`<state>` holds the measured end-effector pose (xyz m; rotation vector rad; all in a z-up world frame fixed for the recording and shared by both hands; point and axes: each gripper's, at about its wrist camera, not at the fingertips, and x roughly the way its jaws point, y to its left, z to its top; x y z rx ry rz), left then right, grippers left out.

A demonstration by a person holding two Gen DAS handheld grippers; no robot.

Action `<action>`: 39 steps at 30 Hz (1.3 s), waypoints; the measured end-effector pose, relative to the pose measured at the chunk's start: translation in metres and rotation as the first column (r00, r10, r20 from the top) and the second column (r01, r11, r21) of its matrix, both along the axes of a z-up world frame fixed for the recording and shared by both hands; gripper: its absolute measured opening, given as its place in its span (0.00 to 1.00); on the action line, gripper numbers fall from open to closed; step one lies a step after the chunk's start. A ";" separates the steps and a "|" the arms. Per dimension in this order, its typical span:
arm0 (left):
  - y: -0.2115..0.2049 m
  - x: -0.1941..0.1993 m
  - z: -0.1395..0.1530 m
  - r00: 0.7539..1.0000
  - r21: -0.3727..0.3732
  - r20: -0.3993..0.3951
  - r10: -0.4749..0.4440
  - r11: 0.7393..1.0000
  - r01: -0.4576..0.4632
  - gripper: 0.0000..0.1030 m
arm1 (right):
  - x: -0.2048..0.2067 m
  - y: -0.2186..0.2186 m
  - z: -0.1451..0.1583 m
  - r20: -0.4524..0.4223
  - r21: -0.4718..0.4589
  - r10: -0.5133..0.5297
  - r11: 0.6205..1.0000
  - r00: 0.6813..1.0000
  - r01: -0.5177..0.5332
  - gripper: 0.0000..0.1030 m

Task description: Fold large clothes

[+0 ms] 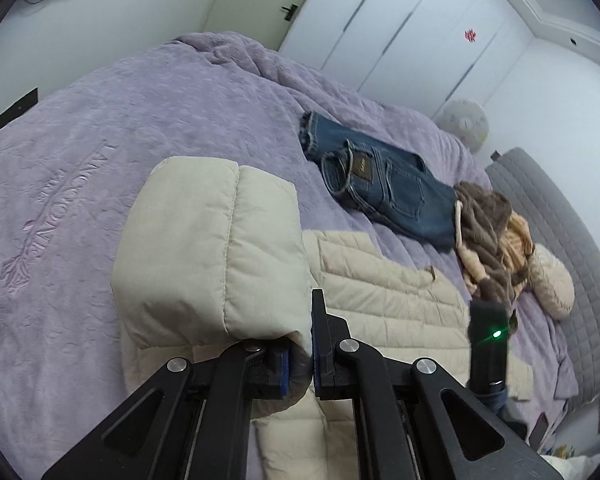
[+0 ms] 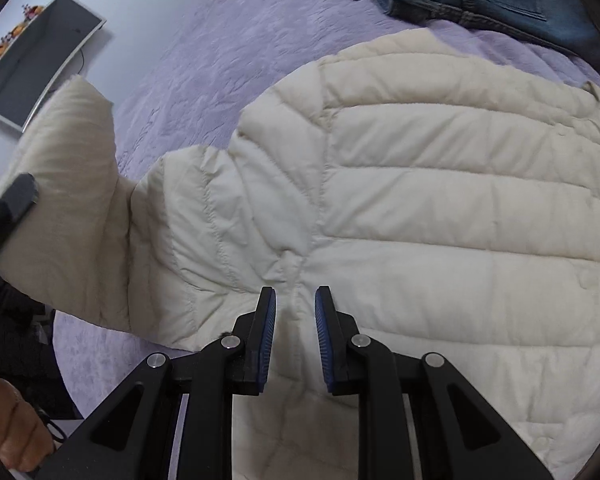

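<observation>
Nearest the left gripper (image 1: 312,364), its jaws pinch the cuff of the cream puffer jacket's sleeve (image 1: 212,248), lifted clear of the purple bedspread (image 1: 80,140). That slick, puffy fabric could slip free, or the pull could drag the whole jacket (image 2: 420,200) askew. The right gripper (image 2: 295,340) presses on the jacket's armpit seam with jaws apart, holding nothing, so it anchors weakly. Farther off, the bedspread is embossed "LANCOME"; beyond lie folded jeans (image 1: 380,188), their patch unreadable.
</observation>
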<state>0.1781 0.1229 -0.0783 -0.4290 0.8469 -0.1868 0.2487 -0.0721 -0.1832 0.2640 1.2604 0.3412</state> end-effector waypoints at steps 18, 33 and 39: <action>-0.163 0.017 -0.074 0.936 0.443 -0.250 -0.249 0.830 0.339 0.09 | -0.047 -0.163 0.018 -0.016 -0.042 -0.282 0.959 0.959 0.282 0.22; -0.123 -0.044 -0.016 0.986 0.493 -0.062 -0.153 0.855 0.164 0.99 | -0.064 -0.171 0.028 -0.015 -0.004 -0.320 0.947 0.947 0.320 0.78; -0.037 -0.077 -0.035 0.984 0.470 -0.148 0.103 0.882 -0.022 0.99 | -0.060 -0.133 0.019 -0.060 0.167 -0.247 0.953 0.967 0.253 0.78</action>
